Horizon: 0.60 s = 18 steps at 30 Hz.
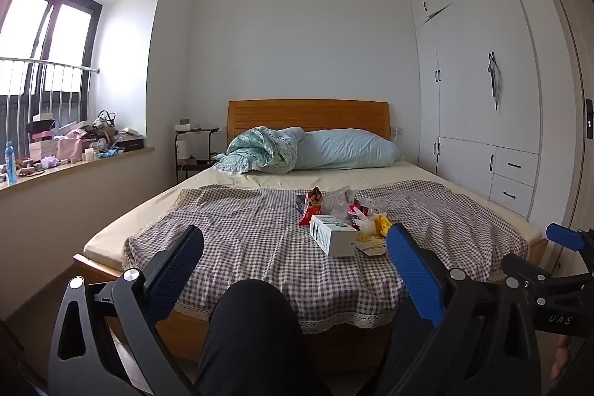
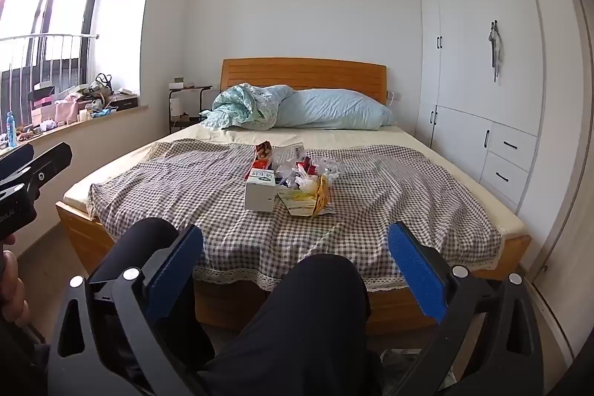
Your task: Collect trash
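A pile of trash lies on the checked cloth (image 1: 241, 240) in the middle of the bed: a white carton box (image 1: 333, 235), a red snack bag (image 1: 311, 206), clear plastic wrappers (image 1: 339, 201) and yellow wrappers (image 1: 378, 227). In the right wrist view the same pile shows the white box (image 2: 260, 192), the red bag (image 2: 261, 154) and yellow wrappers (image 2: 315, 197). My left gripper (image 1: 295, 273) is open and empty, short of the bed's foot. My right gripper (image 2: 297, 270) is open and empty, also short of the bed. Each gripper's edge shows in the other view.
The person's dark-trousered knees (image 1: 252, 321) sit between the grippers and the bed's wooden foot (image 2: 408, 307). A blue pillow (image 1: 345, 149) and bunched quilt (image 1: 260, 151) lie at the headboard. White wardrobes (image 1: 482, 99) line the right wall. A cluttered windowsill (image 1: 74, 143) runs along the left.
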Tool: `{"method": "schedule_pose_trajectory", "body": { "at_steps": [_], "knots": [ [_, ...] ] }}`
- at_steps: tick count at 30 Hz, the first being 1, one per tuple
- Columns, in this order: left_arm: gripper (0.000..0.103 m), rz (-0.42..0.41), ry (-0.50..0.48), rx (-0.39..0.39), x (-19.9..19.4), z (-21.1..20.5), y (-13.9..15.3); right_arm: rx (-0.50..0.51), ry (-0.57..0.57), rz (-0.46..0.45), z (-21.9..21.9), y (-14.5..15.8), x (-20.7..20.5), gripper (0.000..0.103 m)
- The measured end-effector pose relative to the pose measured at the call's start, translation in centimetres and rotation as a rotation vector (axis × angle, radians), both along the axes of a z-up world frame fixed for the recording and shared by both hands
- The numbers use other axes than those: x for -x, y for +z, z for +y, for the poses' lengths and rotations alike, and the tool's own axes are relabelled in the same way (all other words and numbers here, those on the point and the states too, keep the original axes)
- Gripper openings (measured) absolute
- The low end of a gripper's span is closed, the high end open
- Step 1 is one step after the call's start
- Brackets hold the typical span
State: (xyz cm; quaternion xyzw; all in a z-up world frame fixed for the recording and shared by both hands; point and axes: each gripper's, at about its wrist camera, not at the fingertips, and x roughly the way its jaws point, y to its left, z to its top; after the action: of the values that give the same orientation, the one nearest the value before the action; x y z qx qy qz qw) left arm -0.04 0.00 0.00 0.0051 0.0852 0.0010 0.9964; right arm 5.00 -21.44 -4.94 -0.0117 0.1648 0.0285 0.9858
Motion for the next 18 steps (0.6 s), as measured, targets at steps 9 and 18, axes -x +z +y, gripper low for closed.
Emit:
{"method": "schedule_pose_trajectory", "body": {
  "at_steps": [9, 18],
  "knots": [
    [0.096, 0.006, 0.003, -0.005, -0.8, -0.4, 0.1, 0.015, -0.005, 0.016, 0.0, -0.2, 0.0, 0.096],
    [0.096, -0.011, -0.003, -0.001, 0.3, 0.1, 0.2, 0.010, -0.001, 0.012, -0.3, 0.0, 0.1, 0.096]
  ]
}}
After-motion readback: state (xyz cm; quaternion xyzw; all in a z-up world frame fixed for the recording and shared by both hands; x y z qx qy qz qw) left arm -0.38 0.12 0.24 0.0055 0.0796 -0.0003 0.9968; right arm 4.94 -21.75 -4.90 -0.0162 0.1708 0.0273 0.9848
